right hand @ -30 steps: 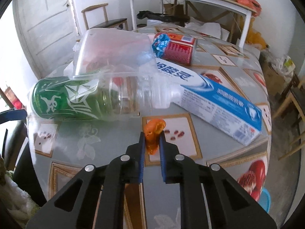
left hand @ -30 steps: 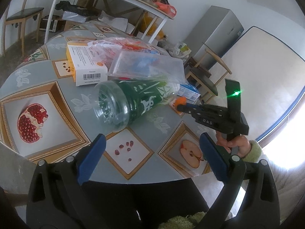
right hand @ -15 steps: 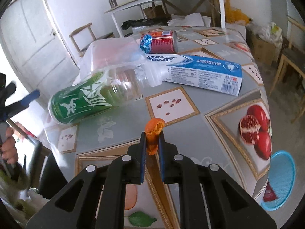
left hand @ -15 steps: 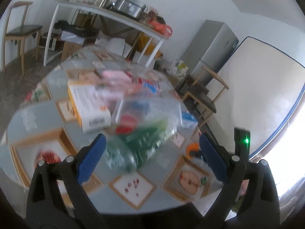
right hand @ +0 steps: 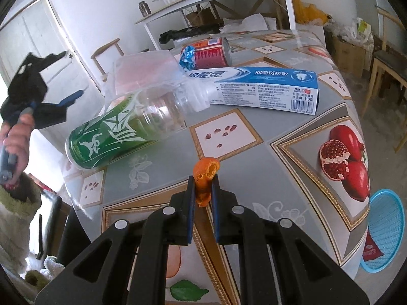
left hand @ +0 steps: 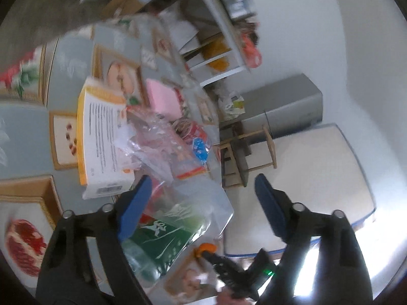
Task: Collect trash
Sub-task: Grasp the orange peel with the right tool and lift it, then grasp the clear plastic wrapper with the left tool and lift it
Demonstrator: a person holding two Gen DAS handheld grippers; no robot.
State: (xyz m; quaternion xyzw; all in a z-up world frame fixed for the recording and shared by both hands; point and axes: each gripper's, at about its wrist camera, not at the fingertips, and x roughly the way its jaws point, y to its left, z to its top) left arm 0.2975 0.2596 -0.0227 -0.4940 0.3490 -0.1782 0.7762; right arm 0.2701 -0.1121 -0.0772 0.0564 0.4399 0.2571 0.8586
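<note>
Left wrist view: the left tool (left hand: 201, 195) stands with its blue-padded jaws apart; they have just been closing, and nothing is pressed between them. The picture is blurred by motion. Below the left jaw lies the clear plastic bottle with a green label (left hand: 162, 239), on its side on the round desk with a grey fruit-patterned cloth (left hand: 28, 137). A crumpled clear plastic bag (left hand: 162, 147) lies beyond the bottle, and a white-and-orange cardboard box (left hand: 101, 137) lies just beside the bag. At the lower edge, the right tool (left hand: 203, 253) shows with the small orange piece of peel (left hand: 206, 247) at its tip, near the bottle's end.

Right wrist view: the right tool (right hand: 203, 185) is clamped on the orange peel (right hand: 204, 175), which sticks up from between the two blue pads, held above the desk (right hand: 274, 137). The bottle (right hand: 122, 132) lies on its side beyond and to the left of the tool, apart from it. A blue-and-white toothpaste carton (right hand: 264, 86) lies flat behind the bottle's neck, with a red tin can with a torn blue wrapper (right hand: 206, 53) behind the carton. A light-blue plastic basket (right hand: 384, 228) sits on the floor beyond the desk's right edge. At far left, a hand (right hand: 17, 132) holds the left tool (right hand: 61, 96), jaws apart.
</note>
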